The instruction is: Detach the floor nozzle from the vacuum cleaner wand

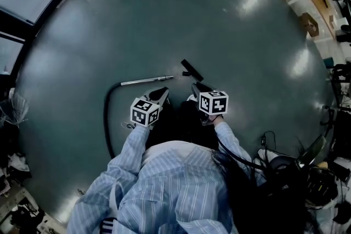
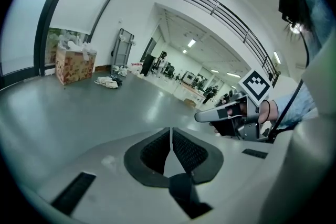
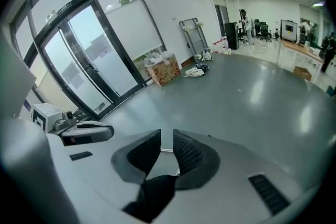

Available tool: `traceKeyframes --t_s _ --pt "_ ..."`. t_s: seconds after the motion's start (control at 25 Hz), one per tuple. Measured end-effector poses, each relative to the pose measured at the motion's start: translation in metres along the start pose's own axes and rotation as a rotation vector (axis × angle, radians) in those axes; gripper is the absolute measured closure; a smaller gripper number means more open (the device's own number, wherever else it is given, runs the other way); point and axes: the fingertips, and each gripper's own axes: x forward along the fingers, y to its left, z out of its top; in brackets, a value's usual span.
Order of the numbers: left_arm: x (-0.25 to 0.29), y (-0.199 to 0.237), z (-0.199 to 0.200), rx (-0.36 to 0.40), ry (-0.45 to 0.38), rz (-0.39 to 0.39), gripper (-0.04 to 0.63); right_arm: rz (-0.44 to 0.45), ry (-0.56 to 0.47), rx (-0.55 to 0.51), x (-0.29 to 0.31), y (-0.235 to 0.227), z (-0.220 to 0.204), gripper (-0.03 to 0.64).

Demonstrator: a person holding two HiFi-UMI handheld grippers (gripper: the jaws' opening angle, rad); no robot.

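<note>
The slim silver metal wand (image 1: 147, 81) lies flat on the glossy grey-green floor (image 1: 230, 24). Its long axis runs across the head view, and a curved black hose (image 1: 108, 118) trails from its left end. The short black bar-shaped floor nozzle (image 1: 192, 69) lies just past the wand's right tip, slanted to the wand's line and apart from it, so the joint looks already undone. Both grippers hang on the person's side of the wand, pointing toward it and downward. The left gripper (image 1: 162, 93) sits nearest the wand's right tip, its ridged dark pads drawn together to a hairline slit with nothing between them. The right gripper (image 1: 196, 87) is the nearer one to the nozzle. Its jaws stand a narrow gap apart and are also empty. The wand looks hard and smooth, likely to roll, while the nozzle seems matt plastic.
</note>
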Motion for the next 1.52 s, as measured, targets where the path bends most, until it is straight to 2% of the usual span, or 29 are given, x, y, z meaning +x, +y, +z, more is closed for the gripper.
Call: traceKeyframes --t_s 0.2,0.36,0.48,0.64,0.8,0.92,1.04,1.32,1.52 --pt "-0.001 -0.036 -0.001 0.010 0.011 -0.013 0.575 0.020 -0.041 -0.051 -0.029 0.000 0.006 0.540" --pt "0.011 -0.067 0.008 0.053 -0.003 0.020 0.575 0.027 -0.075 -0.108 -0.060 -0.018 0.003 0.540" --pt "0.023 -0.093 0.012 0.055 -0.035 0.053 0.575 0.061 -0.068 -0.115 -0.082 -0.037 -0.013 0.540" --pt "0.028 -0.141 0.011 -0.006 -0.121 0.084 0.575 0.095 -0.043 -0.128 -0.109 -0.056 -0.049 0.540" --pt "0.028 -0.205 -0.014 -0.068 -0.182 0.097 0.575 0.131 -0.020 -0.182 -0.140 -0.069 -0.091 0.540" --pt "0.039 -0.245 -0.043 -0.045 -0.125 0.098 0.575 0.142 -0.014 -0.180 -0.158 -0.088 -0.115 0.540" --pt "0.029 -0.267 -0.074 -0.023 -0.056 0.106 0.575 0.155 -0.001 -0.151 -0.170 -0.085 -0.143 0.540" --pt "0.014 -0.285 -0.111 -0.050 -0.012 0.106 0.575 0.141 0.003 -0.177 -0.179 -0.078 -0.189 0.540" --pt "-0.003 -0.283 -0.131 -0.051 0.007 0.104 0.575 0.135 -0.005 -0.166 -0.175 -0.068 -0.200 0.540"
